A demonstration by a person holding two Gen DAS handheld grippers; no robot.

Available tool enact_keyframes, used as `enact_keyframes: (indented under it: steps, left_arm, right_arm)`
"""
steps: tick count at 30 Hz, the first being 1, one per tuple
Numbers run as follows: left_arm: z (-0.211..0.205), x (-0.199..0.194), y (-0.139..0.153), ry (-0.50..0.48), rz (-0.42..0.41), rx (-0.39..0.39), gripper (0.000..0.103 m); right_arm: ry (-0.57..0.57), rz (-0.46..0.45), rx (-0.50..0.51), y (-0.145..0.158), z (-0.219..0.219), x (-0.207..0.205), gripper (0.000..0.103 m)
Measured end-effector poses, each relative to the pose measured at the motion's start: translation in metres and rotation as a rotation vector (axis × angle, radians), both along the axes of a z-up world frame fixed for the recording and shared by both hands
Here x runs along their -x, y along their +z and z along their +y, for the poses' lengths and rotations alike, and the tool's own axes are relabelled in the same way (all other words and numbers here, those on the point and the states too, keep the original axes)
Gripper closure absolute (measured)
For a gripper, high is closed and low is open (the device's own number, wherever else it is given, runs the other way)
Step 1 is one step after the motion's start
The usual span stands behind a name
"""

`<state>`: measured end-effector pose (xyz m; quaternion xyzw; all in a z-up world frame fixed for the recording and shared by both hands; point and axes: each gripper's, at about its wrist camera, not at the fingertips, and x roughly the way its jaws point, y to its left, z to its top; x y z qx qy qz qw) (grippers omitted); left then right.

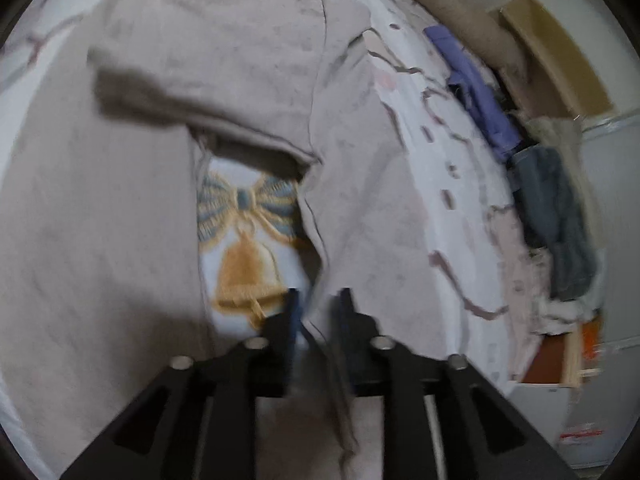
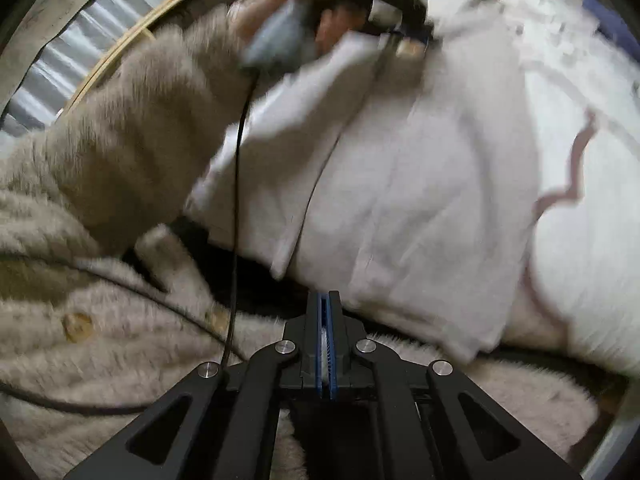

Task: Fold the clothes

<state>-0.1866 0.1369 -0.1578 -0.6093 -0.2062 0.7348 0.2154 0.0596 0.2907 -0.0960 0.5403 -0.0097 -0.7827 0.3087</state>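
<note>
Fingers of the left gripper (image 1: 318,300) stand parted over the beige sweatshirt's (image 1: 240,60) blurred hem, beside its bell print (image 1: 244,272); the right gripper (image 2: 328,304) is clenched, anything between its pads hidden.

Both views are fisheye pictures with a dark round border at the corners and straight lines bowed near the rim. The left wrist view is rather dim and grey, with soft, even light; the folded sleeve (image 1: 208,92) casts a dark, smeared shadow beneath its edge, and motion blur softens the bell print (image 1: 246,276). The right wrist view is brighter, the pale garment (image 2: 420,200) nearly washed out at the right. Blur is heaviest there on the person's hand (image 2: 280,12) and furry sleeve (image 2: 132,132).
</note>
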Motion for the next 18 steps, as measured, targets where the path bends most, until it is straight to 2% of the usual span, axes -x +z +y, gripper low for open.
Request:
enact_keyframes:
  steps: [1,3,5,6,10,13,15,16,18]
  left_arm:
    - [-0.001,-0.005,0.002,-0.007,0.01,0.003,0.064]
    - [-0.002,-0.014,0.008,-0.026,0.032,0.017,0.063]
    - [-0.003,-0.021,0.012,-0.04,0.038,0.012,0.063]
    - [-0.004,-0.022,0.013,-0.038,0.038,0.007,0.063]
    - [-0.005,-0.021,0.016,-0.019,0.036,-0.003,0.062]
    - [-0.004,-0.016,0.012,0.0,0.026,0.002,0.062]
    - [-0.003,-0.01,0.007,0.01,0.008,0.0,0.061]
    - [-0.003,-0.006,0.004,0.014,-0.005,-0.003,0.061]
    - [-0.001,0.001,0.0,0.022,-0.015,-0.016,0.059]
  right_arm:
    - [-0.021,0.047,-0.036,0.005,-0.001,0.002,0.1]
    - [-0.021,0.092,-0.092,0.007,-0.005,0.005,0.091]
    - [-0.003,0.125,-0.145,0.002,-0.013,0.005,0.044]
    - [0.007,0.145,-0.165,0.0,-0.017,0.004,0.04]
    - [0.081,0.194,-0.238,-0.011,-0.037,-0.001,0.041]
    - [0.091,0.171,-0.279,-0.028,-0.041,0.004,0.041]
    - [0.094,0.178,-0.334,-0.041,-0.044,0.006,0.055]
    - [0.095,0.199,-0.38,-0.047,-0.046,0.006,0.067]
    - [0.105,0.209,-0.386,-0.044,-0.045,0.004,0.072]
